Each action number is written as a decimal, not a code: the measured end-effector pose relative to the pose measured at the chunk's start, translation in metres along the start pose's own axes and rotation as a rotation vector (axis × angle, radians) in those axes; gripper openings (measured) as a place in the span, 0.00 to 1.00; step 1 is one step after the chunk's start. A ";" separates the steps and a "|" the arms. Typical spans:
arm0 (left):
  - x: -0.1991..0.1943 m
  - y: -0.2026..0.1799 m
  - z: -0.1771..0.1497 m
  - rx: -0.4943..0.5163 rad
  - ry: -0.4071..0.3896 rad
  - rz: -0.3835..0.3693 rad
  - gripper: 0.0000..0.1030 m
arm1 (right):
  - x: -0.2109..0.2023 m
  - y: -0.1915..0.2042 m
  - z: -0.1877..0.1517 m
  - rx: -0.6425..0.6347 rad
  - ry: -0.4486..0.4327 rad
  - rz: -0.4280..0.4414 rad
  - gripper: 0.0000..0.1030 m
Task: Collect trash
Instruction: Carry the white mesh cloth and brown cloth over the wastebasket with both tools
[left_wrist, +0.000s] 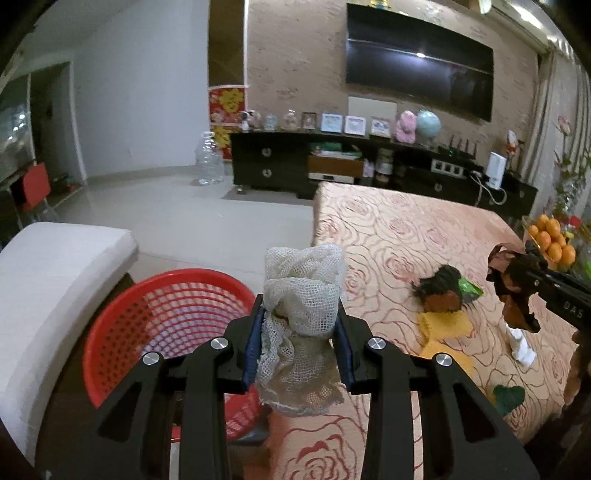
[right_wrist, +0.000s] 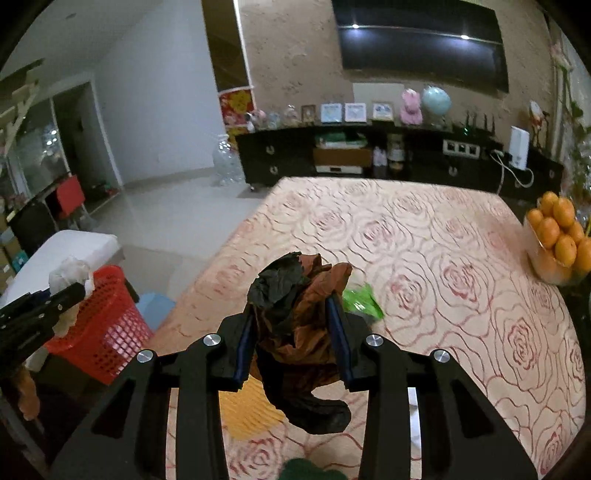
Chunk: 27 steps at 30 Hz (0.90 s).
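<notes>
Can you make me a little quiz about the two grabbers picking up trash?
1. True or false: the left gripper is empty.
2. What colour is the basket?
3. The right gripper grips: A) oranges B) brown-and-black crumpled paper C) a globe.

Key:
1. False, it clamps a white mesh wad.
2. Red.
3. B.

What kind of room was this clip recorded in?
Most likely a home living room: a wall-mounted TV hangs above a long dark cabinet lined with framed pictures, and a bowl of oranges sits on the rose-patterned table.
</notes>
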<state>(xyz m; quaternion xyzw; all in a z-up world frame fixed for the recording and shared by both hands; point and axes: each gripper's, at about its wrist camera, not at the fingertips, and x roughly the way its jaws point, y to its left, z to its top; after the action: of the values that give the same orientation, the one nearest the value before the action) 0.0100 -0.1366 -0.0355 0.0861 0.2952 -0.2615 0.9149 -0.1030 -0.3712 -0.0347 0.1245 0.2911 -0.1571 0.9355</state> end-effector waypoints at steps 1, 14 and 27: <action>-0.003 0.003 0.002 -0.004 -0.007 0.008 0.31 | -0.001 0.005 0.002 -0.005 -0.006 0.009 0.34; -0.034 0.056 0.017 -0.085 -0.047 0.140 0.31 | 0.000 0.091 0.038 -0.110 -0.035 0.187 0.34; -0.036 0.105 0.012 -0.159 -0.021 0.252 0.31 | 0.029 0.186 0.070 -0.204 0.027 0.479 0.34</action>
<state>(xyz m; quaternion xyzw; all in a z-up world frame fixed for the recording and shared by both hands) 0.0468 -0.0355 -0.0038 0.0469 0.2920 -0.1211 0.9475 0.0236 -0.2297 0.0305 0.0970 0.2803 0.1009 0.9497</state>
